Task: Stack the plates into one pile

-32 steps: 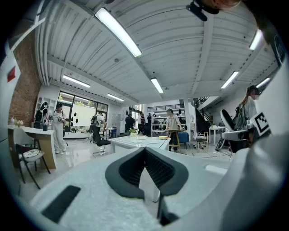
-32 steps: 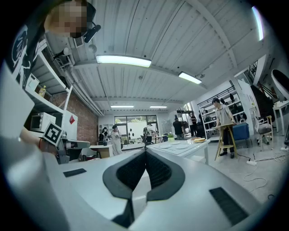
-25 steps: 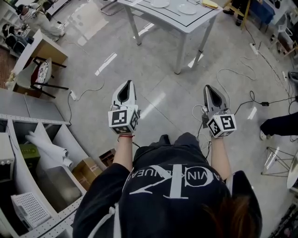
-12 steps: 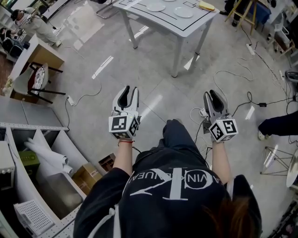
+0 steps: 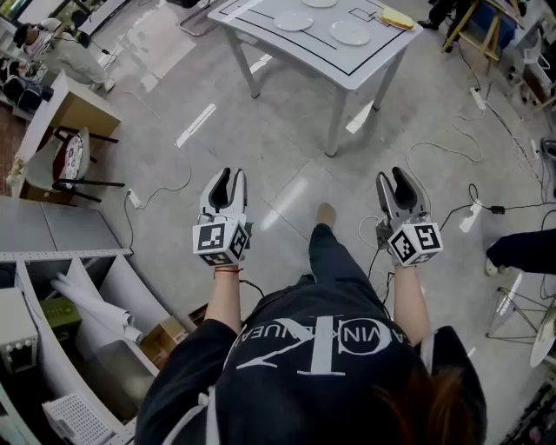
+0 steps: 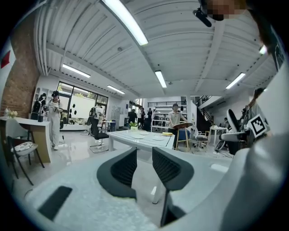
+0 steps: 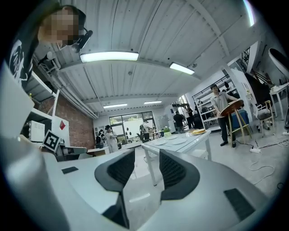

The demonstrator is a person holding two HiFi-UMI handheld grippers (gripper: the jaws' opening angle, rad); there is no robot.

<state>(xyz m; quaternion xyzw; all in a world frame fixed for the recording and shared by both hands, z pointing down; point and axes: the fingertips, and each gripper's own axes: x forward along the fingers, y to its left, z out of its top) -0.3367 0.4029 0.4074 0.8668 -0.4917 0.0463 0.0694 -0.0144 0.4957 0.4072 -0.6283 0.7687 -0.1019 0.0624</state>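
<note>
Three white plates lie apart on the white table point(image 5: 261, 39) ahead: one point(image 5: 294, 22) to the left, one point(image 5: 350, 33) to the right, a third point(image 5: 319, 3) at the far edge. Both gripper views show them small and far off point(image 6: 137, 136) point(image 7: 179, 141). My left gripper point(image 5: 228, 180) point(image 6: 144, 151) and right gripper point(image 5: 393, 180) point(image 7: 147, 153) are held out over the floor, well short of the table and pointing at it. The jaws of both are opening, with nothing between them.
A yellow object point(image 5: 395, 17) lies at the table's far right corner. Cables point(image 5: 452, 139) trail over the floor on the right. A chair point(image 5: 74, 161) and a desk stand at left, shelving with boxes point(image 5: 78, 330) at lower left. A person carrying a stool point(image 6: 176, 122) stands beyond the table.
Both grippers went from shut to open. I have walked toward the table, so more of it and its plates now shows at the top of the head view.
</note>
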